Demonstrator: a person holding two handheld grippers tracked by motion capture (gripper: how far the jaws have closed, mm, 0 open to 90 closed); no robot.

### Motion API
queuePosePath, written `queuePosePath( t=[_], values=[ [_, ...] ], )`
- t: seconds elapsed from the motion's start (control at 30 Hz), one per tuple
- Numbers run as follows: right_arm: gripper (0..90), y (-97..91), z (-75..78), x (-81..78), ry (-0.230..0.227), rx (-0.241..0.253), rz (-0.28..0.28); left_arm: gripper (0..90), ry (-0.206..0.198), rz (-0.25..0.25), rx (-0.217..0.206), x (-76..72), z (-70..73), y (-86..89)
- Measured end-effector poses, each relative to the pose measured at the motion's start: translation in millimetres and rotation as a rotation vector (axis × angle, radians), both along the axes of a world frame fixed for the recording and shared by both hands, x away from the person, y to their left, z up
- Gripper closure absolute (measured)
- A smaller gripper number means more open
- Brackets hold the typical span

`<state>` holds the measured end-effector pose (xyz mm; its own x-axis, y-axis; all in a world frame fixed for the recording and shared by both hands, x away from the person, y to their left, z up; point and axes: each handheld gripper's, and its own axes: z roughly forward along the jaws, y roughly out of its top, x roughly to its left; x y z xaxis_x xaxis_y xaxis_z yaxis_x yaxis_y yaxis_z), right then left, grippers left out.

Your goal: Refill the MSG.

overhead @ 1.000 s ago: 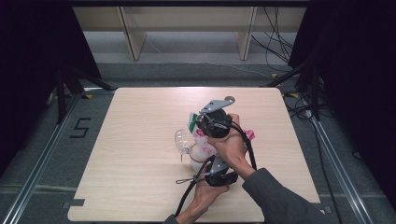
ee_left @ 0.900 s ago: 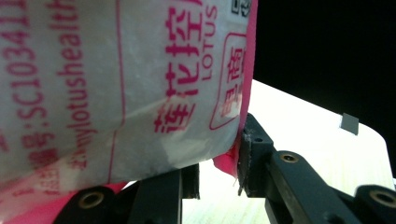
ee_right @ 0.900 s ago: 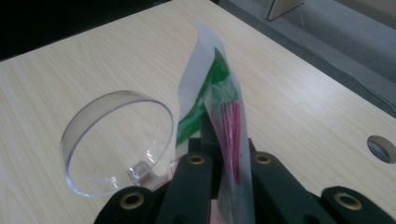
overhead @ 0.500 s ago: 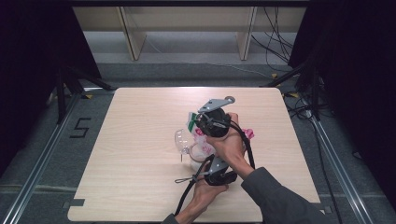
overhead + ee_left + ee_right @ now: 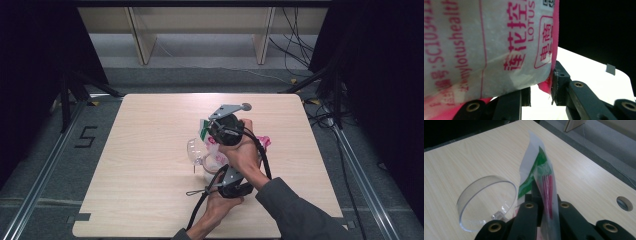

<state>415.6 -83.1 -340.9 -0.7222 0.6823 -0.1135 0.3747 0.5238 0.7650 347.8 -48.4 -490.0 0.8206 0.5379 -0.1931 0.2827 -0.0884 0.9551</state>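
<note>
Pink-printed powder pouch [image 5: 486,45] held over counter [image 5: 150,130] centre: left gripper [image 5: 540,92] clamps its lower body, right gripper [image 5: 545,207] pinches its top strip; clear cup [image 5: 486,202] just beside

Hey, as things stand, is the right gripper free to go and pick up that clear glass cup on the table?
Probably not yet: the right gripper is shut on the packet. The cup lies close beside it with nothing between, so it would only need to let go first.

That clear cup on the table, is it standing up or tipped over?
Tipped over: the clear cup lies on its side on the table, its round mouth facing sideways.
</note>
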Motion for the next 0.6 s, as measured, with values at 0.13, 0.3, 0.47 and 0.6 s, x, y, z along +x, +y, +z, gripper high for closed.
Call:
queuePosePath(
  t=[0.13,0.3,0.47,0.6],
  values=[
    [90.0,0.0,0.8,0.8,0.017,-0.006,-0.005,72.7,-0.008,-0.007,-0.001,2.9,-0.9,1.2],
    [90.0,2.6,-1.1,1.9,0.011,-0.010,-0.006,72.6,-0.004,-0.009,-0.008,2.4,-0.6,1.0],
    [90.0,4.6,0.5,2.1,0.022,-0.018,-0.002,72.6,0.029,-0.059,-0.051,1.7,-0.1,-0.9],
    [90.0,4.3,0.4,3.4,0.018,-0.028,0.000,72.6,0.030,-0.064,-0.053,1.7,-0.9,-1.6]
  ],
)
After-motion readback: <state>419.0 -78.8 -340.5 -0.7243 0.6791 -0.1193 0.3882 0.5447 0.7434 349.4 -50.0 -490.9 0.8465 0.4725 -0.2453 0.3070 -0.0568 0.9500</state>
